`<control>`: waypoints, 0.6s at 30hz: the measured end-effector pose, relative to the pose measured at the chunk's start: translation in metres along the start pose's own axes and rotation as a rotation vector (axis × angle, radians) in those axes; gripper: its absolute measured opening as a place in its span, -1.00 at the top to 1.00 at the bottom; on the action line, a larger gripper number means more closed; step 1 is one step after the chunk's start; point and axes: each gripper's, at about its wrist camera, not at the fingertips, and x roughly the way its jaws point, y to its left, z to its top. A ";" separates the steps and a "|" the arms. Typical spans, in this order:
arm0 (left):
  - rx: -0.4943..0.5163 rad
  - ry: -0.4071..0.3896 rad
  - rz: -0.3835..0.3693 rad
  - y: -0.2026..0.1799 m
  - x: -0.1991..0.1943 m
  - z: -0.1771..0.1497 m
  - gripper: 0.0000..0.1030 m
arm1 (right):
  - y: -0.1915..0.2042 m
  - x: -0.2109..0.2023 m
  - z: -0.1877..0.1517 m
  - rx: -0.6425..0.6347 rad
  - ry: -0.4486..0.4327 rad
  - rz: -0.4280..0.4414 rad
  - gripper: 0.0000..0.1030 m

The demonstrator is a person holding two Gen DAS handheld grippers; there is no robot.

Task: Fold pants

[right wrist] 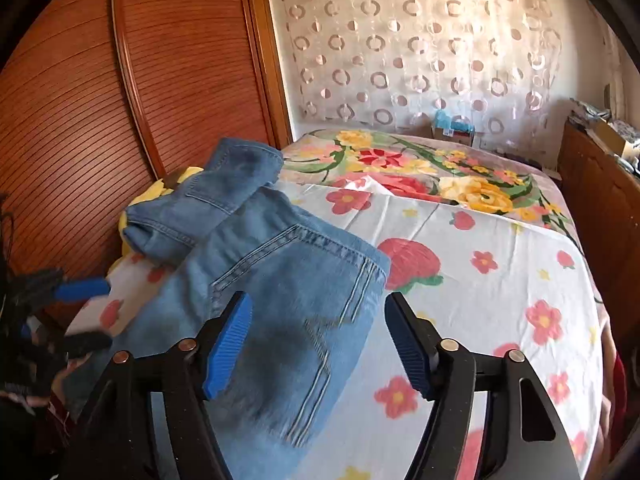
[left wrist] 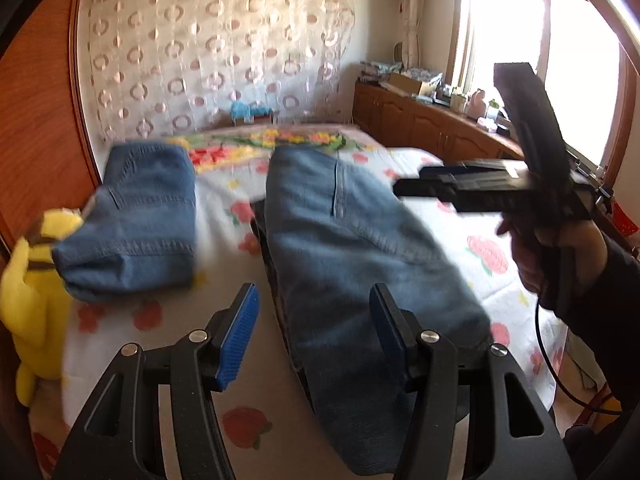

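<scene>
Blue denim pants (left wrist: 352, 264) lie lengthwise on the flowered bed sheet (left wrist: 248, 360), folded into a long strip; they also show in the right wrist view (right wrist: 280, 292). A second folded pair of jeans (left wrist: 140, 216) sits further left, partly on a yellow plush toy; it also shows in the right wrist view (right wrist: 208, 192). My left gripper (left wrist: 314, 336) is open and empty, hovering above the near end of the pants. My right gripper (right wrist: 320, 344) is open and empty above the pants' waist and pocket area. The right gripper's body (left wrist: 520, 176) shows in the left wrist view, and the left gripper (right wrist: 84, 312) shows at the left edge of the right wrist view.
A yellow plush toy (left wrist: 36, 292) lies at the bed's left edge against a wooden sliding wardrobe (right wrist: 100, 120). A wooden cabinet (left wrist: 432, 124) with clutter runs along the right under a bright window. A patterned curtain (right wrist: 420, 48) hangs behind the bed.
</scene>
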 end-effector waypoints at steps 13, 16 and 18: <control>-0.190 0.044 -0.175 0.021 0.027 -0.032 0.18 | -0.044 0.081 0.009 0.202 0.164 0.152 -0.63; -0.207 0.041 -0.216 0.021 0.027 -0.034 0.48 | -0.047 0.086 0.010 0.245 0.174 0.255 -0.13; -0.196 0.028 -0.220 0.018 0.024 -0.034 0.81 | -0.046 0.083 0.013 0.234 0.161 0.289 0.41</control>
